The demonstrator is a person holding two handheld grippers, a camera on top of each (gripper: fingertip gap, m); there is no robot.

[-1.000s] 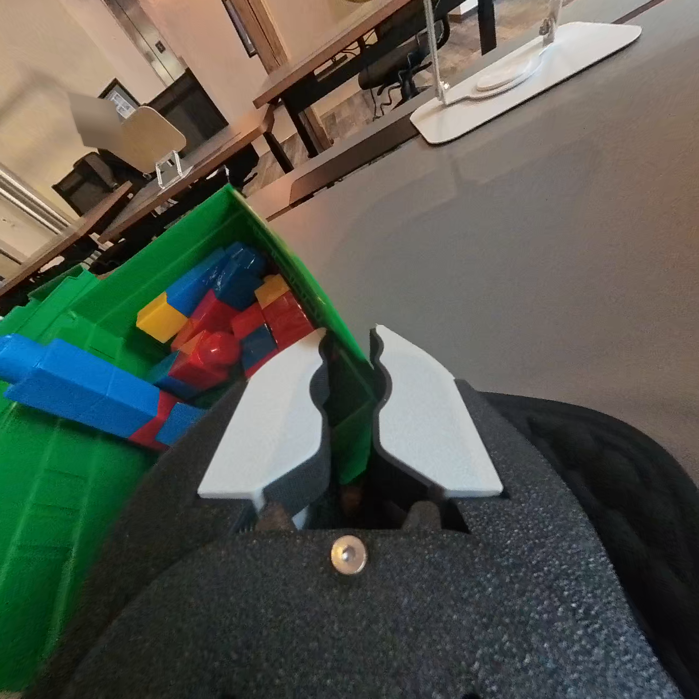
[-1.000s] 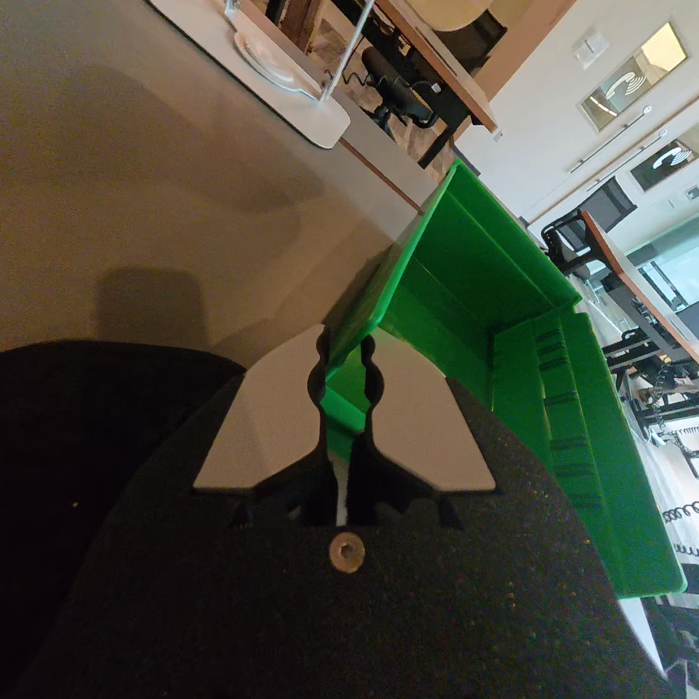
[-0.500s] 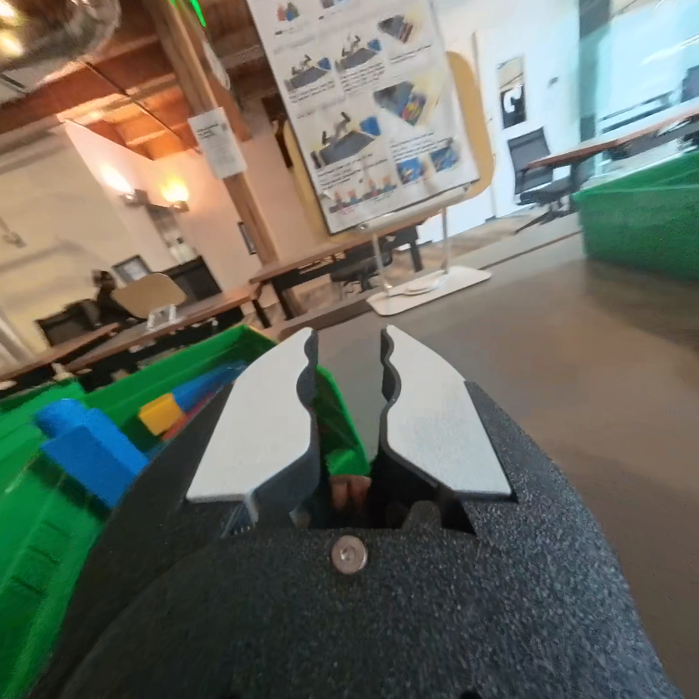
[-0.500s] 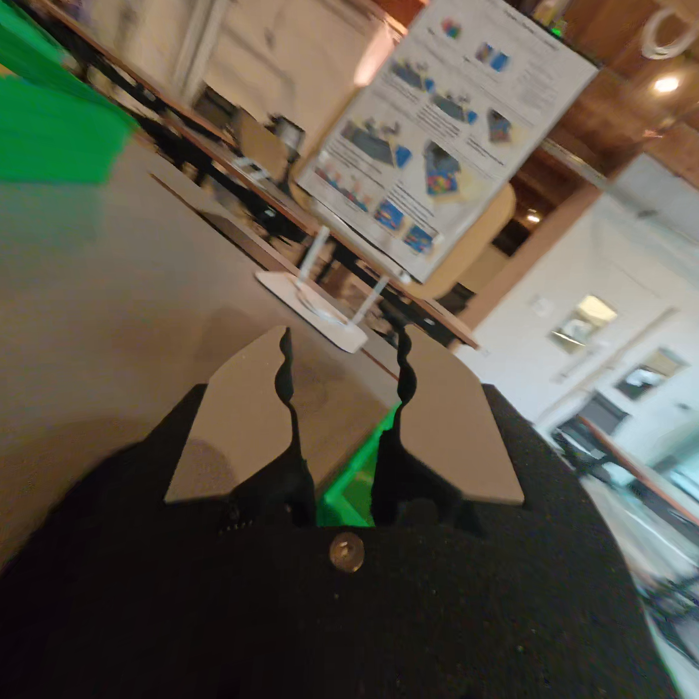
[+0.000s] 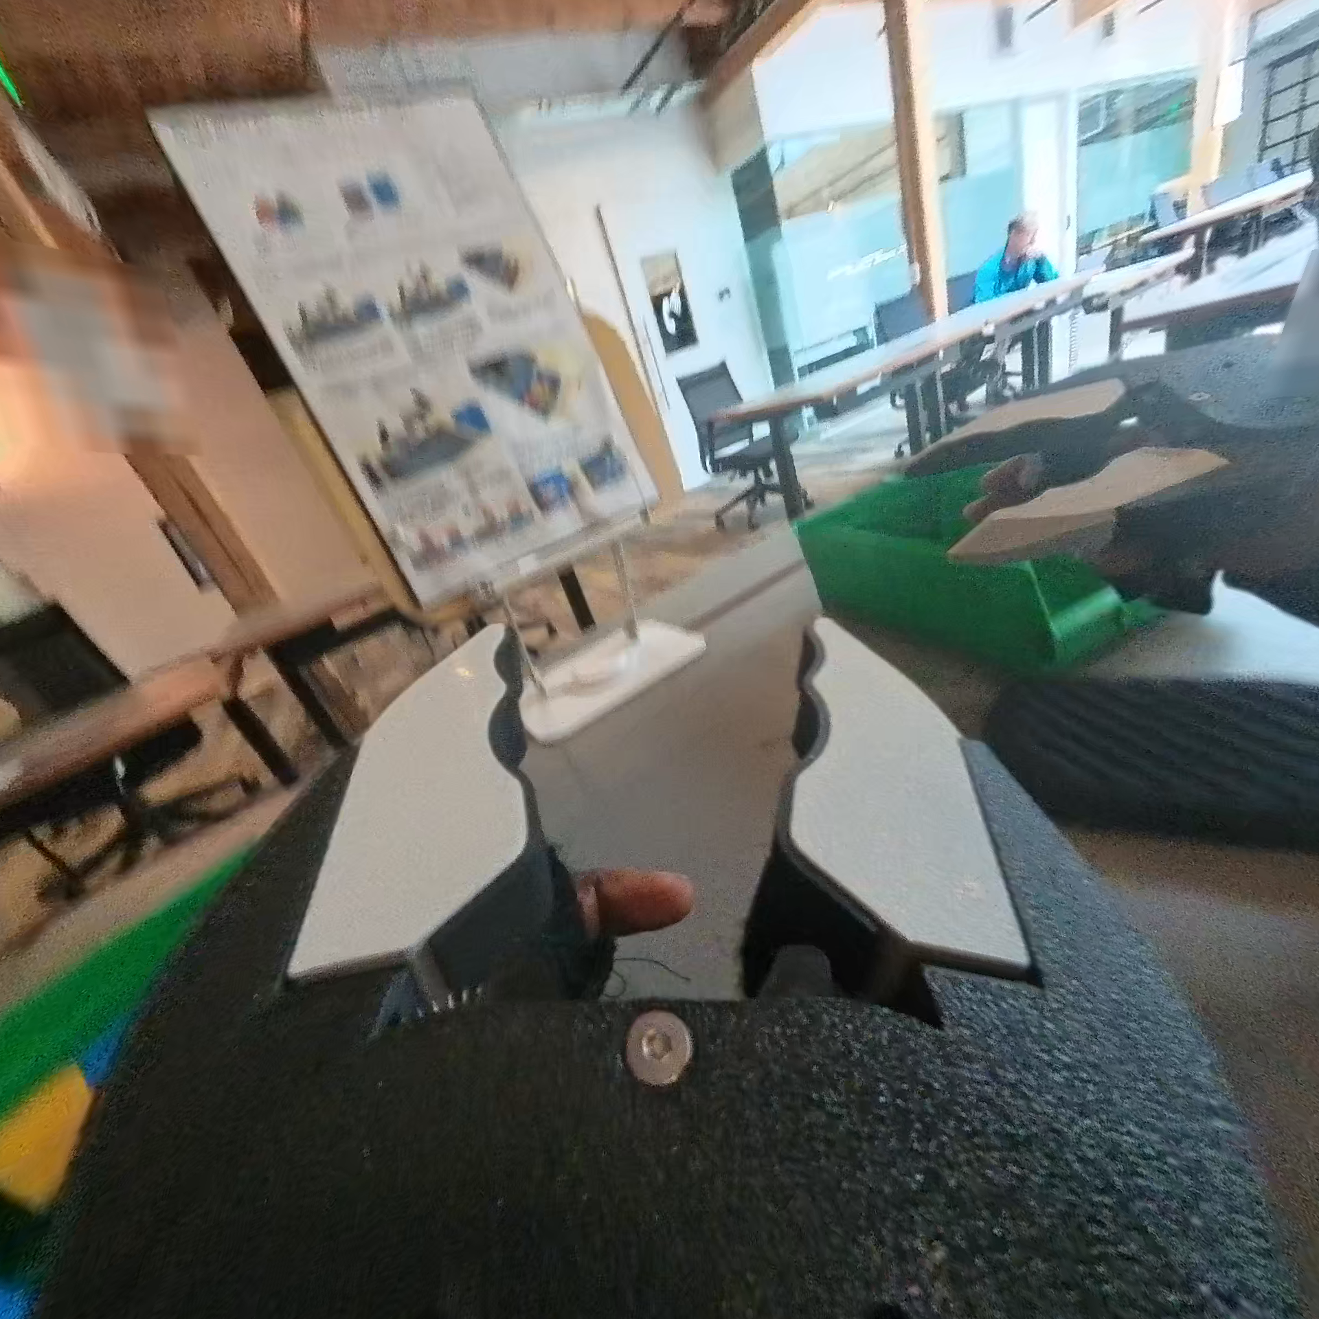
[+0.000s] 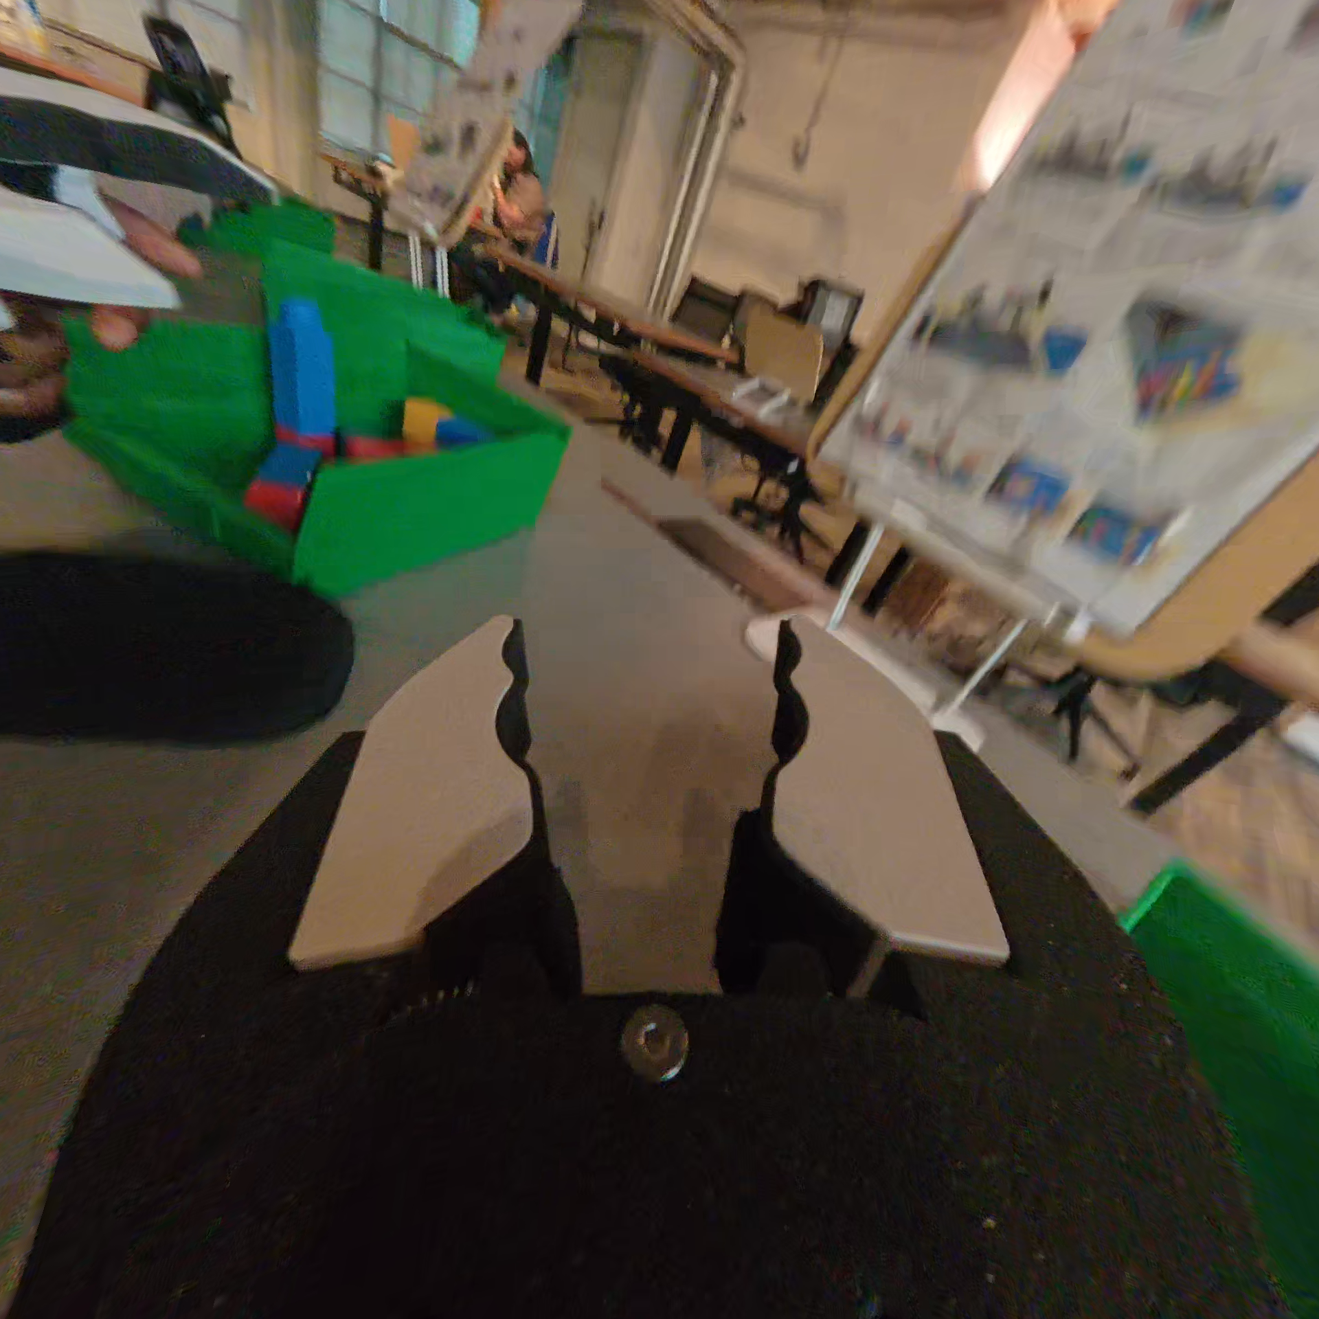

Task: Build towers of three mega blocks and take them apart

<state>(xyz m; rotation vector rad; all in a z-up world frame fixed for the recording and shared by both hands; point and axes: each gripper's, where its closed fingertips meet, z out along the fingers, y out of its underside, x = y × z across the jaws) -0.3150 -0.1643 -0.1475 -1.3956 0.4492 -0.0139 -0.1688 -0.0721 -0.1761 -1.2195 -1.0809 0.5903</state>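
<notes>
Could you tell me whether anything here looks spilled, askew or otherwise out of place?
Nothing is spilled. The mega blocks sit jumbled inside the green bin, one blue block standing on end. Both the left tool and right tool are open and empty.

The illustrated white instruction board (image 5: 421,342) is motion-blurred; the green plastic bin (image 6: 428,492) walls hide most coloured blocks (image 6: 303,378) inside.

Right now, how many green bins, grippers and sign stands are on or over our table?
Green bins: 2 (far bin, near bin)
Grippers: 2 (left gripper, right gripper), both open
Sign stand: 1
Total: 5
Blocks in the far bin are too blurred to count.
</notes>
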